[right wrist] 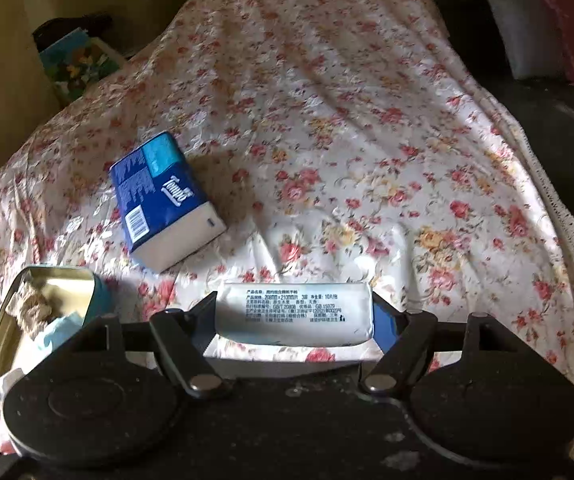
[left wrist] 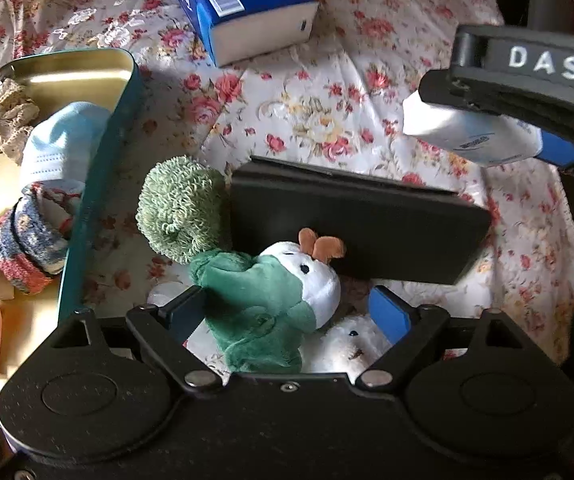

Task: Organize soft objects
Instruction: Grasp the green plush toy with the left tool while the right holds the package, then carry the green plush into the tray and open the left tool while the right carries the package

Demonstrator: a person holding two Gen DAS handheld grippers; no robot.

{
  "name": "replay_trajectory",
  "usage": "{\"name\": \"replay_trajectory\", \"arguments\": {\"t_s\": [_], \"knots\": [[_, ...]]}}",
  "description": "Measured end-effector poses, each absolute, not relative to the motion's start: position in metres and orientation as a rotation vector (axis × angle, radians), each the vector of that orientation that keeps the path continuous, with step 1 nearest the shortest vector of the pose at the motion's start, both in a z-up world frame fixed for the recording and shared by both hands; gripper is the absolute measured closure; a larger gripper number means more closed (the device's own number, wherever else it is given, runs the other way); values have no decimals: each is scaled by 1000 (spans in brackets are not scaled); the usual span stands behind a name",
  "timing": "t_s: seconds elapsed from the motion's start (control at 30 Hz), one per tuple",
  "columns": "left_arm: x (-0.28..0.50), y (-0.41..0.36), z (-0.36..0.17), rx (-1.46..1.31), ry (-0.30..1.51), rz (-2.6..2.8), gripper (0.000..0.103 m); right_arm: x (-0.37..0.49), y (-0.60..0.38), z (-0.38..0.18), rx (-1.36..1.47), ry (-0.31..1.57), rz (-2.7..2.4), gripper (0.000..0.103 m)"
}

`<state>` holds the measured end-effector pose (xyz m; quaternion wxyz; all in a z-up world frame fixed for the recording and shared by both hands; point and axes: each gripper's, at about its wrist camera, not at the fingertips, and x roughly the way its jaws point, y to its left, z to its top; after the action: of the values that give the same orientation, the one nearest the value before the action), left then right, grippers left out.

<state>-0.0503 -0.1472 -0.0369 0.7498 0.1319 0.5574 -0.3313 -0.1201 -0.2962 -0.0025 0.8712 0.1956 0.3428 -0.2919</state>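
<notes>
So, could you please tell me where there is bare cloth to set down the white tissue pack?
Free: the floral cloth beyond the white tissue pack, right of the blue tissue box. Crowded: the tin, and around the left tool, with green plush, black case, green roll.
</notes>
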Motion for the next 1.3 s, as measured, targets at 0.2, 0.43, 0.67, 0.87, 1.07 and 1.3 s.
{"name": "replay_trajectory", "arguments": {"t_s": [0.2,0.43,0.67,0.87,1.07,1.3], "knots": [[-52,-159,-48,328,1209,-692,14,-127,-296,-6,398,707,-603,28],[-52,-166,-63,358,1234,-670,15,-131,-307,-13,459,719,-597,28],[-50,-165,-63,362,1227,-645,34,-129,-307,-17,470,732,-570,28],[-47,-160,-55,343,1222,-663,38,-128,-309,-20,485,741,-563,28],[-54,-152,-36,308,1192,-710,38,-127,-313,-25,503,752,-580,28],[-55,-136,-10,278,1128,-756,38,-122,-311,-30,480,769,-603,28]]}}
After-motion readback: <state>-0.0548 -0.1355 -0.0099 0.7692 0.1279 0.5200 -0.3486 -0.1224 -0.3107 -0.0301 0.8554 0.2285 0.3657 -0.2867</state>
